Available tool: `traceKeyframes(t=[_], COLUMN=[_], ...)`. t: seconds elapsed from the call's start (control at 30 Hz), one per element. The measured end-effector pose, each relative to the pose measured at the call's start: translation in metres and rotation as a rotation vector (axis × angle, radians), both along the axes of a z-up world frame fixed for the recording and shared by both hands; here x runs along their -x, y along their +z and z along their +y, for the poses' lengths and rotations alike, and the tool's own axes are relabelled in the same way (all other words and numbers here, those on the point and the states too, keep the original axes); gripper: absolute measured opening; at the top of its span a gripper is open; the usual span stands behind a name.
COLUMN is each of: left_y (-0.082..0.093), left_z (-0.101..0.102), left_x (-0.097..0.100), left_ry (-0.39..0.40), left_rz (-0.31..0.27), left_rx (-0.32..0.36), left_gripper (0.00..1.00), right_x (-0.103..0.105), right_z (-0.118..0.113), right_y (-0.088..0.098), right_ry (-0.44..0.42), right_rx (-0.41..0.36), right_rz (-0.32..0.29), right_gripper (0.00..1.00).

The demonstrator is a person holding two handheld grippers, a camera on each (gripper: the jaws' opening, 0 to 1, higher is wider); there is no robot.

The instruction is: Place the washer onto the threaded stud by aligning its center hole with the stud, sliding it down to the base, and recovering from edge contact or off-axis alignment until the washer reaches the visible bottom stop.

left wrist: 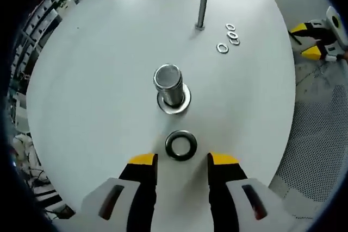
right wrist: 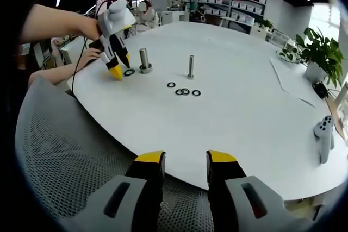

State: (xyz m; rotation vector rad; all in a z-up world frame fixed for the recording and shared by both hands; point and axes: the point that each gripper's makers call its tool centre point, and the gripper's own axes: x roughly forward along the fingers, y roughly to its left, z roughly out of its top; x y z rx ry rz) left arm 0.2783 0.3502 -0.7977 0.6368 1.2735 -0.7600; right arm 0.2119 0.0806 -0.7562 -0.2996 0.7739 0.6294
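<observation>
Your left tongs (left wrist: 182,160) hang spread and empty over the white worktop (left wrist: 98,80), with the dark ring washer (left wrist: 181,145) lying flat just beyond the yellow tips. You look to be at the pick-up step: close on the washer's rim, lift it, and centre its hole over the stud. Just past it stands the thick, shiny metal stud (left wrist: 168,84), upright on its round flange. Farther off are a slimmer bolt (left wrist: 202,13) and several small loose washers (left wrist: 229,36). Your right tongs (right wrist: 185,161) are spread and empty too, well back near a mesh chair (right wrist: 65,156).
</observation>
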Motion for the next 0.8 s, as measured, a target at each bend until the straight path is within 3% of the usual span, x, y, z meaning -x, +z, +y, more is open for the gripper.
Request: traceKeyframes(t=[0.33, 0.5, 0.8], left_y=[-0.0001, 0.0003, 0.0008], left_z=[-0.0036, -0.0050, -0.0074], left_x=[0.0006, -0.0030, -0.0026], left_ry=[-0.096, -0.058, -0.098], left_rz=[0.031, 0.035, 0.031], left_rx=[-0.051, -0.051, -0.054], left_gripper=[0.31, 0.27, 0.24], right_x=[0.0001, -0.0001, -0.0002], right_z=[0.0003, 0.0002, 0.0003], right_y=[0.0012, 0.0014, 0.0015], right_ry=[-0.003, -0.003, -0.002], right_rx=[-0.005, -0.004, -0.004], right_rz=[-0.002, -0.003, -0.002], right_gripper=[0.32, 0.32, 0.32])
